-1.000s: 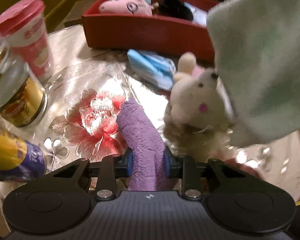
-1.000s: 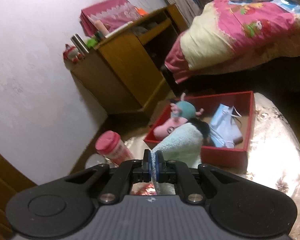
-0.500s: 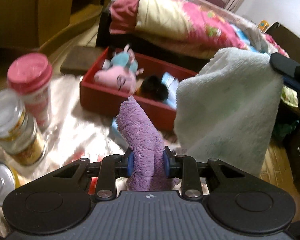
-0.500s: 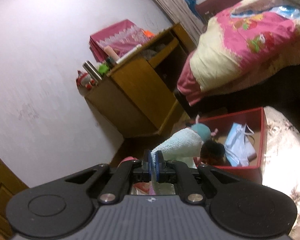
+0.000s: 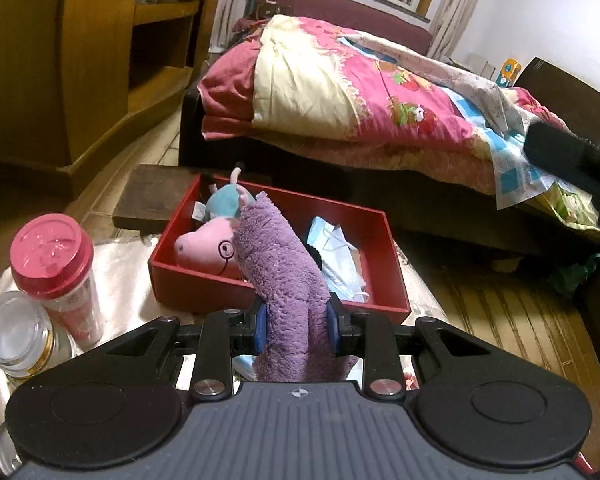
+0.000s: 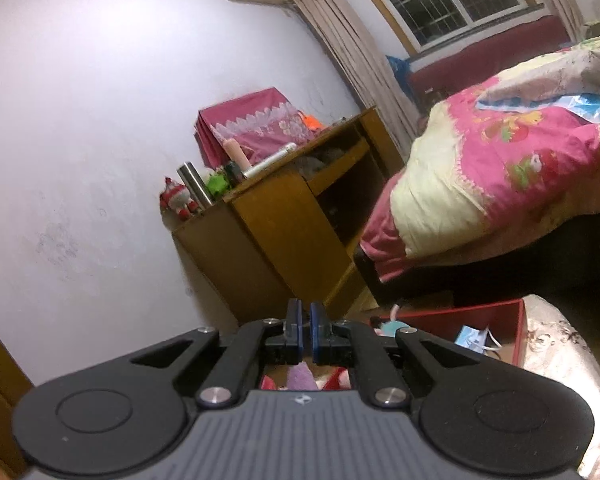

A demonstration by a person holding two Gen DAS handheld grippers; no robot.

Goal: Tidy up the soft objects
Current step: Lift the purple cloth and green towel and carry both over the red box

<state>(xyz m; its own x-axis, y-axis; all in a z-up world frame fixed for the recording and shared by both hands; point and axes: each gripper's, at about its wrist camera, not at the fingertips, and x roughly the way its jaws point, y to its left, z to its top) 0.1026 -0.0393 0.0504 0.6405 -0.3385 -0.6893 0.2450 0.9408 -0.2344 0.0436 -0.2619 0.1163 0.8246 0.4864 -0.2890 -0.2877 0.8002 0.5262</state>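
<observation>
Purple plush cloth (image 5: 284, 276) pinched between my left gripper (image 5: 296, 330) pads, lifted clear of the table.

Since a second ago it has risen; the red box (image 5: 384, 272) ahead awaits it. My right gripper (image 6: 305, 338) reads pressed together; the mint towel it carried has gone from view, so I cannot tell whether it holds anything.
</observation>
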